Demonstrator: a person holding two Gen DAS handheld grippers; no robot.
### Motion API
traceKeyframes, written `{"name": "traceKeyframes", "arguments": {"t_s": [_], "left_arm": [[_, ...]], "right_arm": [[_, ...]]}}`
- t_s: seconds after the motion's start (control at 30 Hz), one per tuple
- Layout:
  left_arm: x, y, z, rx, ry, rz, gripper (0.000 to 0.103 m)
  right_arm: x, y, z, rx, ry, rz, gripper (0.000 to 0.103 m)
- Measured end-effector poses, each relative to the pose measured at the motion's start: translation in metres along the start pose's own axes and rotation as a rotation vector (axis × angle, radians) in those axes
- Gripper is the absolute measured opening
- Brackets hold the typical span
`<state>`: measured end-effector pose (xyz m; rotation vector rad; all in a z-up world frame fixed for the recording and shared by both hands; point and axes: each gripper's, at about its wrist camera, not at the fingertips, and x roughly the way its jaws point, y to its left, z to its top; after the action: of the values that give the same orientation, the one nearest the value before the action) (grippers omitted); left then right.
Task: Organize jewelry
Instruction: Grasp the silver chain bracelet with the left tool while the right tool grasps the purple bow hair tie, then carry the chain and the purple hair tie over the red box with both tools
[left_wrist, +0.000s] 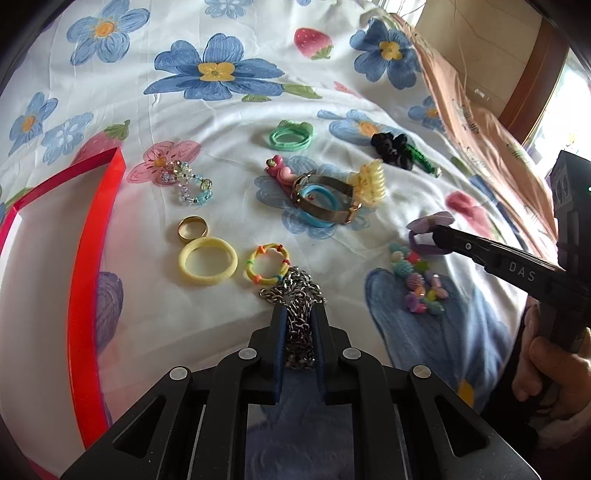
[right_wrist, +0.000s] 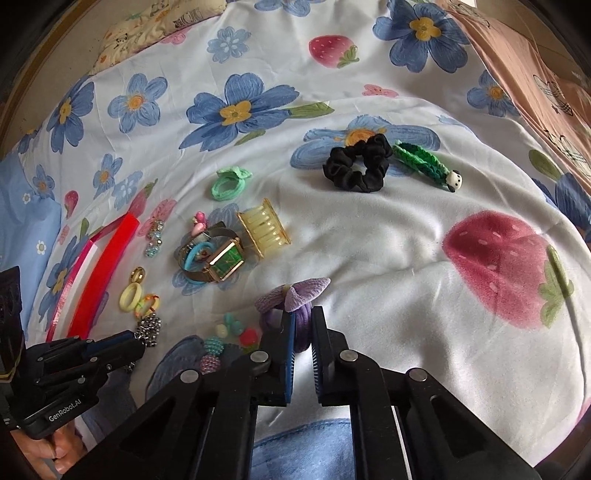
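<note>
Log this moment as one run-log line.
left gripper: shut on silver chain | right gripper: shut on purple hair tie | red box: left, nothing placed visible

Shiny metal chain (left_wrist: 299, 310), matt cotton bedsheet (left_wrist: 236, 122)

A white bedsheet (right_wrist: 388, 236) printed with big blue flowers and red strawberries covers the whole surface, softly creased and lit by even daylight. Along the sheet's right edge lies a pink blanket (left_wrist: 476, 122) with small cartoon prints. Beyond the blanket stands a pale wall (left_wrist: 476, 40) with a brown wooden frame (left_wrist: 532, 81), and bright light comes through a window (left_wrist: 565, 99) beside it. At the sheet's far left corner rests a patterned pillow (right_wrist: 159, 18).
</note>
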<state>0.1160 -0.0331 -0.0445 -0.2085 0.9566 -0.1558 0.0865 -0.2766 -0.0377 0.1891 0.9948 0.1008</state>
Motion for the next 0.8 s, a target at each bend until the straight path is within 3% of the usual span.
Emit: {"name": "traceKeyframes", "arguments": {"t_s": [0.5,0.8], "left_arm": [[-0.097,0.026,-0.016,-0.078,-0.157,-0.015,0.011],[-0.157,0.06,-0.037,-0.147,-0.244,0.061,0.011]], "right_arm": [[-0.027,0.062,0.009,-0.077,-0.041,0.172,0.007],[-0.022,0.133,0.005,-0.193,-0.016,0.282,0.007]]}}
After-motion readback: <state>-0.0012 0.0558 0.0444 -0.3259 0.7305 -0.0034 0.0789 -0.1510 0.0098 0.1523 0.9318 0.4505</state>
